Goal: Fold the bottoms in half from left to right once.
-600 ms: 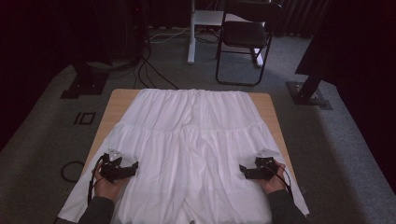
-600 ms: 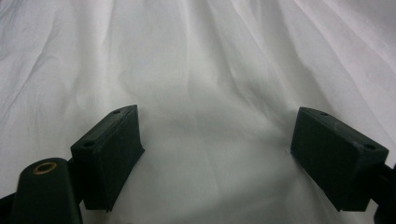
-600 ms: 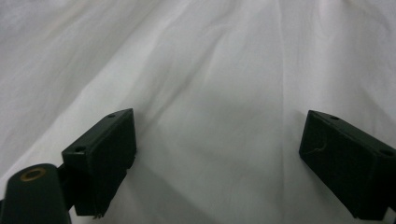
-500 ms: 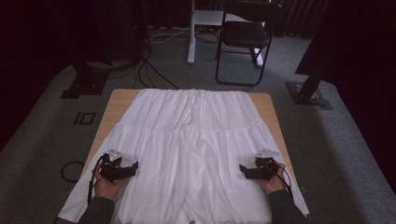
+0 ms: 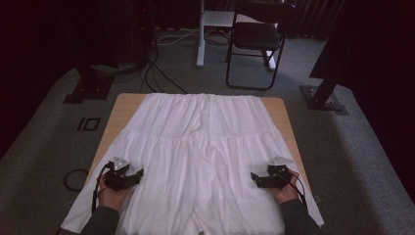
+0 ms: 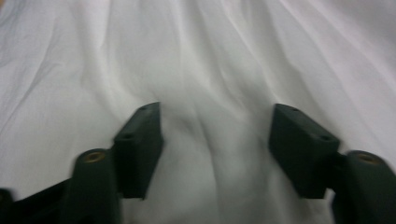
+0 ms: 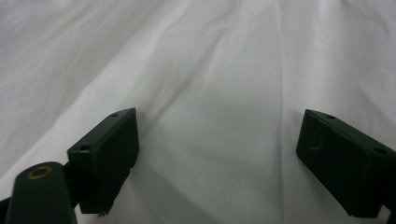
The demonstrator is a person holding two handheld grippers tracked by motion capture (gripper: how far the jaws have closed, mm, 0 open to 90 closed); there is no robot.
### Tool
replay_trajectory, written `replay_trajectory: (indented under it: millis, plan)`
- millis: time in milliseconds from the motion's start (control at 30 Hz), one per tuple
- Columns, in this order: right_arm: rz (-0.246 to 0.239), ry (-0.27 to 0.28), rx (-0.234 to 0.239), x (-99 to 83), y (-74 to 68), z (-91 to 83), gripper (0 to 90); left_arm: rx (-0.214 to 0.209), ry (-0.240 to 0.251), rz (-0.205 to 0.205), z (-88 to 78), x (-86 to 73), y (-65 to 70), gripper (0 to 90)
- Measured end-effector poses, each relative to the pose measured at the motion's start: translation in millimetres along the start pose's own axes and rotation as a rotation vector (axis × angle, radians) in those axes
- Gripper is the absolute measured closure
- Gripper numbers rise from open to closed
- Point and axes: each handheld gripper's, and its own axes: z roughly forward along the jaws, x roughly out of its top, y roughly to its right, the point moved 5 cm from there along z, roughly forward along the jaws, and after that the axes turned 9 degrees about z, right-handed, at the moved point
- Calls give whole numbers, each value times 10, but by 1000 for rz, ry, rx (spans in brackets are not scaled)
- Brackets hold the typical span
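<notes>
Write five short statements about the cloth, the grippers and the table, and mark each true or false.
1. A white cloth covers most of the table. True.
2. The left gripper is clamped on a fold. False: its jaws stand apart over flat cloth.
3. The right gripper is open. True.
4. Both grippers sit at the far edge of the table. False: they are over the near part of the cloth.
5. A chair stands on the table. False: it stands on the floor beyond it.
</notes>
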Motion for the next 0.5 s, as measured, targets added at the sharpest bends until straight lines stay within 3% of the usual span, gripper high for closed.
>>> replay_trajectory:
  millis: [133,233,267,300,367,433,467,500]
  plan:
    - [1,1,-1,-1,-1,0,123,50,30,42,-165,72,-52,358]
    - [1,1,-1,-1,-1,0,123,69,38,30,-246,79,-162,293]
    - [0,1,-1,-1,0,0,123,78,29,9,-289,45,-296,226]
    - [0,1,-1,-1,0,0,123,78,29,9,-289,45,-296,142]
    - [1,1,0,-1,-1,0,123,79,13,-54,-330,-41,-514,110]
    - [1,1,-1,-1,-1,0,123,84,14,-70,-336,-63,-566,89]
    - [1,1,-1,-1,-1,-1,123,91,7,-101,-326,-125,-697,86]
    - [1,1,-1,-1,-1,0,123,91,7,-101,-326,-125,-697,79]
